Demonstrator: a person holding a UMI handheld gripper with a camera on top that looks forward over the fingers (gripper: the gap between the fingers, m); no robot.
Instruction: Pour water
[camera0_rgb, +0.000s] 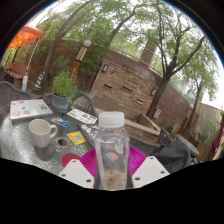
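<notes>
We are holding the tool (112, 172) closed on a clear plastic bottle with a white screw cap (112, 150); both pink pads are pressing its sides, and the bottle is standing upright between the fingers (150, 170), directly at 12 o'clock from them. The cap looks to be on, so we judge that no water is leaving the bottle at present.

The likely receiver, a white ceramic mug with a handle (42, 132), is sitting on the round glass-topped desk (20, 140) at about 10 o'clock from the bottle, well apart from it. We cannot tell whether the mug is holding any water. We are judging the task as early: bottle gripped, pour not begun, cap possibly needing removal first.

Room for moving: between bottle and mug a small yellow packet (76, 137) and a dark round coaster-like object (63, 143) are lying on the desk. A white rectangular box (82, 117) is resting at 11 o'clock, with a potted green plant (63, 88) beyond it. An open printed booklet (30, 108) is lying behind the mug. The desk's rim is curving away at 9 o'clock; air above the mug is looking open.
</notes>
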